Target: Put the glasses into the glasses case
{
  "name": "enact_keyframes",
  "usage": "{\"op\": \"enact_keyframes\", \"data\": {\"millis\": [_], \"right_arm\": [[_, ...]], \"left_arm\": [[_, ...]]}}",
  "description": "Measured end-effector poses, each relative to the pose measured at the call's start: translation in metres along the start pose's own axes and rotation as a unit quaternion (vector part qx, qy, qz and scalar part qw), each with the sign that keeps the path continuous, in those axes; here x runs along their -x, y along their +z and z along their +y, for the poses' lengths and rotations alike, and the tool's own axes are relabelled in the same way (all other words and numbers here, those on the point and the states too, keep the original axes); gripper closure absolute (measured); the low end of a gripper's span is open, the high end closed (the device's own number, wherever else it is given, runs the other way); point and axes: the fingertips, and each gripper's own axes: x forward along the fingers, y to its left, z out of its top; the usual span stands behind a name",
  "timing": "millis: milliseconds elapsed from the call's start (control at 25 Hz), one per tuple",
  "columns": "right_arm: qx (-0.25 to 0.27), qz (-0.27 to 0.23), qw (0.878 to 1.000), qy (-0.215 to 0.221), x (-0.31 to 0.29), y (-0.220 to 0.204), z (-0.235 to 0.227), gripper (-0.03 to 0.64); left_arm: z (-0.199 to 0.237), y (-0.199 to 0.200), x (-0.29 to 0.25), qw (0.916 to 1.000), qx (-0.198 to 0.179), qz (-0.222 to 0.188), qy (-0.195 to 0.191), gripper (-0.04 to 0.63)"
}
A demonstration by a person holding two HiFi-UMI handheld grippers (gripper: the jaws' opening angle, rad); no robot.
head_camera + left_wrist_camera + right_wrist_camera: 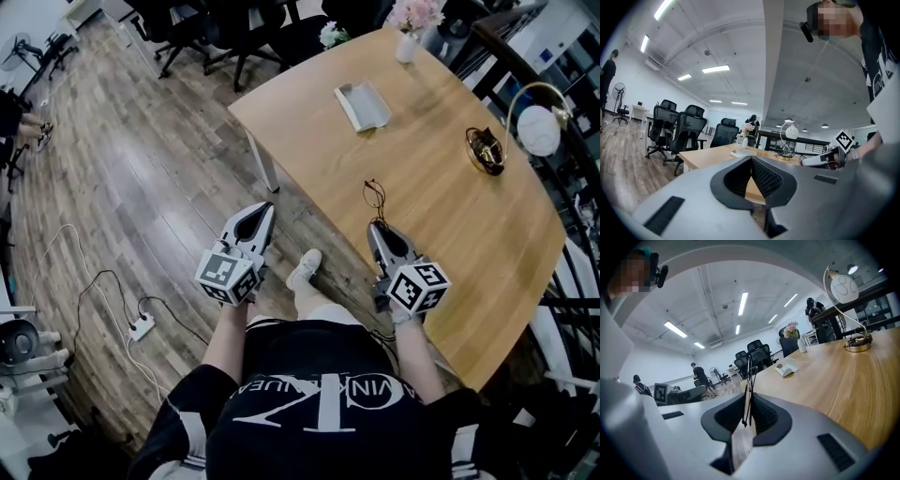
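Two grippers, both aimed at the light wooden table (450, 206). Right gripper (375, 227) has its jaws clamped on the thin black wire-framed glasses (375, 195), which stick out past the tips along the gripper's own line. The open grey glasses case (363, 105) lies farther up the table, ahead of those tips and well apart. Left gripper (266, 208) has jaws together, empty, over the floor beside the table edge. Right hand is nearer the case; the next move is likely a forward carry.
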Motion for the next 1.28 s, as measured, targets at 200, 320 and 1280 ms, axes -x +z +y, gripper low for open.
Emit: {"op": "enact_keyframes", "data": {"millis": [200, 320, 1280], "right_arm": [[0.001, 0.005, 1.000, -0.006, -0.037, 0.023, -0.009, 0.563], [0.005, 0.010, 1.000, -0.014, -0.053, 0.034, -0.018, 0.563], [-0.011, 0.047, 0.998, -0.040, -0.176, 0.081, -0.089, 0.563]], "left_arm": [[0.027, 0.016, -0.033, 1.0000, 0.006, -0.001, -0.007, 0.580], [0.036, 0.016, -0.058, 0.9997, 0.012, 0.009, -0.018, 0.580], [0.111, 0.039, -0.208, 0.9955, -0.003, 0.067, -0.067, 0.580]]}}
